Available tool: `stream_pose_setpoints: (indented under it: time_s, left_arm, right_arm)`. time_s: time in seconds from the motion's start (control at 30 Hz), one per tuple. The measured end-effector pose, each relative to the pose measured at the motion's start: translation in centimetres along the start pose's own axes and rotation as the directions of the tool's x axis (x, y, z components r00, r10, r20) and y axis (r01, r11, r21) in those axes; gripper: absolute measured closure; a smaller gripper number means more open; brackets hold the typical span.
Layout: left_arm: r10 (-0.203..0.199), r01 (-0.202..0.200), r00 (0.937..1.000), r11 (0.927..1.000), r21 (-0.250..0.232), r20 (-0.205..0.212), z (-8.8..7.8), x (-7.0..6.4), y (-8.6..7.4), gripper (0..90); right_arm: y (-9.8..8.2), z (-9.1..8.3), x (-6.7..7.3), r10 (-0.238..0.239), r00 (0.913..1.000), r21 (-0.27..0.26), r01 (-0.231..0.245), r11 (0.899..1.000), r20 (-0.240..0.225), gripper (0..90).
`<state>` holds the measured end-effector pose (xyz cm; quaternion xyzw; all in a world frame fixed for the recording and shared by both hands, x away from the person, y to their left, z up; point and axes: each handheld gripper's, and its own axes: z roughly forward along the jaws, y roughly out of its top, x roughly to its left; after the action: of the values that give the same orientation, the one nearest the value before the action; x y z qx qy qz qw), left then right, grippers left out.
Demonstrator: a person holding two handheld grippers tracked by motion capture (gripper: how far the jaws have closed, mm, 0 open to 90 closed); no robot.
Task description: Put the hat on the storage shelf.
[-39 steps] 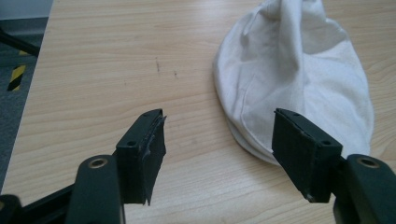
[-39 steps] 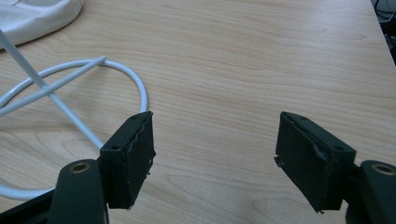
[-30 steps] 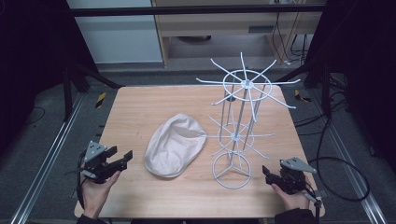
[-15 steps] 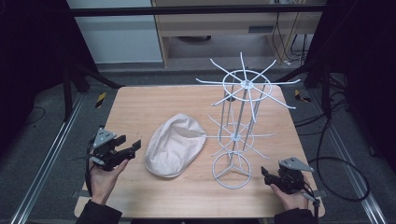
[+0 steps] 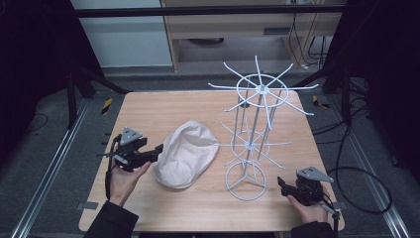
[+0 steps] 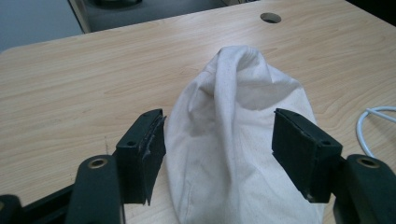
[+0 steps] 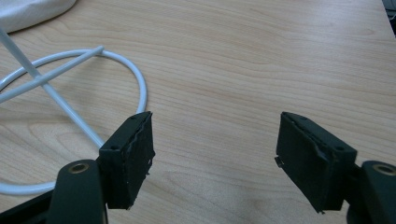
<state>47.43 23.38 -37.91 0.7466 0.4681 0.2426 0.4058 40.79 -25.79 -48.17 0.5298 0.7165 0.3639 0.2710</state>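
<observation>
1. Cream cloth cap [image 5: 186,154] lay flat on the wooden table [image 5: 163,106], left of centre, just beside the ring base of the white wire rack [image 5: 255,130] — near it, not seen touching.
2. In the left gripper view, the cap [image 6: 236,135] ran up between the two black jaws, with its near end low in the frame; creased and folded along the middle.
3. Left gripper [image 5: 157,148] held at the cap's left edge, jaws spread wide to either side of the fabric — nothing clamped.
4. Left gripper [image 6: 218,156] pads stood beside the cloth rather than pressed into it.
5. Right gripper [image 5: 281,183] rested low at the near right corner of the table, just right of the rack's ring base.
6. Right gripper [image 7: 215,158] jaws wide apart over bare wood, holding nothing; rack's base ring [image 7: 140,88] curved past the left jaw.
7. Round hole [image 6: 271,17] seen in the tabletop beyond the cap.
</observation>
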Motion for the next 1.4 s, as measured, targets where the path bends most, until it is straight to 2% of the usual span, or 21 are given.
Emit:
stream_pose_setpoints:
  time_s: [0.3, 0.57, 0.73, 0.9, 0.97, 1.2, 1.4]
  left_arm:
    - [0.026, -0.026, 0.9997, 0.9985, 0.048, -0.004, 1.9, -0.7, 1.0, 34.6]
    - [0.067, -0.065, 0.9977, 0.9913, 0.114, -0.009, 3.7, -1.3, 1.4, 35.9]
    - [0.049, -0.048, 0.9988, 0.9905, 0.129, -0.001, 4.6, -1.1, 1.5, 38.5]
    - [0.057, -0.057, 0.9983, 0.9860, 0.156, 0.005, 5.7, -1.2, 1.6, 41.6]
    - [0.077, -0.075, 0.9970, 0.9824, 0.171, -0.007, 6.2, -1.3, 1.6, 42.5]
    - [0.077, -0.074, 0.9970, 0.9774, 0.198, -0.006, 7.6, -1.4, 1.6, 48.3]
    - [0.090, -0.085, 0.9959, 0.9684, 0.234, -0.010, 8.7, -1.4, 1.4, 53.3]
  right_arm:
    - [0.0, 0.0, -0.1, 0.006, 1.0000, 0.003, -0.006, 1.000, -0.003, 27.7]
    - [0.0, 0.1, -0.2, 0.000, 1.0000, 0.006, 0.000, 1.000, -0.004, 28.2]
    - [0.0, 0.1, -0.2, 0.005, 0.9999, 0.009, -0.005, 1.000, -0.009, 28.7]
    - [0.0, 0.2, -0.2, 0.001, 0.9999, 0.010, -0.001, 1.000, -0.015, 29.9]
    - [0.0, 0.2, -0.2, 0.001, 0.9999, 0.010, -0.001, 1.000, -0.014, 30.3]
    - [-0.1, 0.2, -0.3, 0.002, 0.9999, 0.010, -0.002, 1.000, -0.015, 31.3]
    - [-0.1, 0.2, -0.3, 0.001, 0.9998, 0.011, -0.001, 1.000, -0.018, 31.8]
